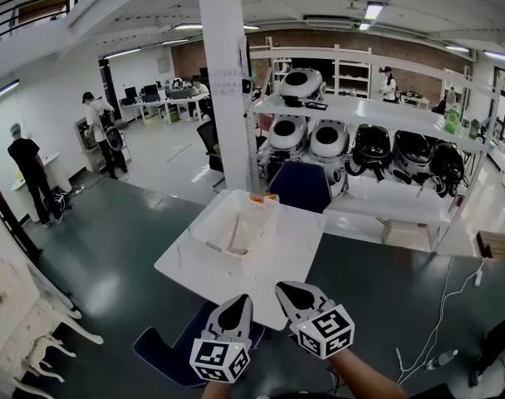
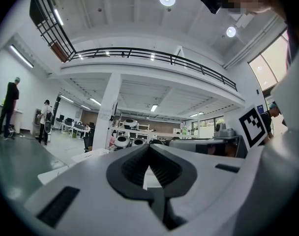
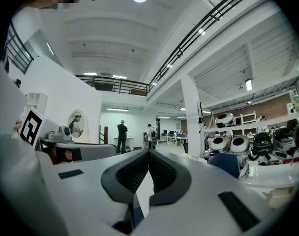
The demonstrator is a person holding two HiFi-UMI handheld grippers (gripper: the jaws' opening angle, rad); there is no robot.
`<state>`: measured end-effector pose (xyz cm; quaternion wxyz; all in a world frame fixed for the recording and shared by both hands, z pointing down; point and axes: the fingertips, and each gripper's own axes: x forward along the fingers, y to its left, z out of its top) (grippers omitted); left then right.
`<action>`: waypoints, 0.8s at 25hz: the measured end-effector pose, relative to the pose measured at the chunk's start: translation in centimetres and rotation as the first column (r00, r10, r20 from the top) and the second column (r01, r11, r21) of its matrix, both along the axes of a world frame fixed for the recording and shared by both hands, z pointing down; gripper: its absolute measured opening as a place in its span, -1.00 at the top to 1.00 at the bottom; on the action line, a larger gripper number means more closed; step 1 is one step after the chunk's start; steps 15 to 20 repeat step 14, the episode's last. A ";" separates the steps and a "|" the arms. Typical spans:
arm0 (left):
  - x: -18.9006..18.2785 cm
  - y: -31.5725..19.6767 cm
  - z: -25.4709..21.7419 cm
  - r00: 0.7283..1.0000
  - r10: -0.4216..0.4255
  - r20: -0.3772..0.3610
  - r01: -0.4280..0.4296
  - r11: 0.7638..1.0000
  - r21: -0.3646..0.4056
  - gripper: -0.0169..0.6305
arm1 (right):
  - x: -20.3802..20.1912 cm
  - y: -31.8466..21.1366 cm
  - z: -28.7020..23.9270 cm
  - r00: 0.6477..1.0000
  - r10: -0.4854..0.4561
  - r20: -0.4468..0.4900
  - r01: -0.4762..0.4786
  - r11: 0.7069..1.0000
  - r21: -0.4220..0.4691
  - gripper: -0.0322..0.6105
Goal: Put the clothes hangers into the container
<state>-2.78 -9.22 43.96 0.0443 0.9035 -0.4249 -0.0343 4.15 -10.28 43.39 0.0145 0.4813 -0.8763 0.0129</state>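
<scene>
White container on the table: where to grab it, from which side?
Probably the near rim of the white container, from above on the person's side: it's open-topped with thin walls, and that edge faces the left claw and right claw, both shut, empty.

We see a white container [image 1: 257, 223], a white tabletop [image 1: 186, 268] and a dark grey floor [image 1: 111, 239]. Our left tool [image 1: 238, 302] and right tool [image 1: 287, 290] are grey with black-and-white square patterns. One chair [image 1: 301, 188] is blue.

White open-topped container [image 1: 261, 223] — upright, on the white table [image 1: 194, 266]
</scene>
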 end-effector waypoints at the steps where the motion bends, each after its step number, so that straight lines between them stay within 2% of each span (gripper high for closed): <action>1: 0.0 -0.1 0.0 1.000 -0.005 0.008 0.004 1.000 0.006 0.93 | 0.1 -0.1 0.1 1.000 0.003 0.001 -0.003 1.000 -0.001 0.84; 5: -0.1 -0.2 0.1 0.998 -0.023 0.052 0.021 0.999 0.036 0.93 | 0.2 -0.3 0.1 1.000 0.009 -0.002 -0.009 1.000 0.002 0.84; 20: 0.3 -0.2 0.1 0.998 -0.022 0.061 0.020 0.999 0.041 0.93 | 0.6 -0.3 -0.2 1.000 0.010 -0.002 -0.010 1.000 0.011 0.84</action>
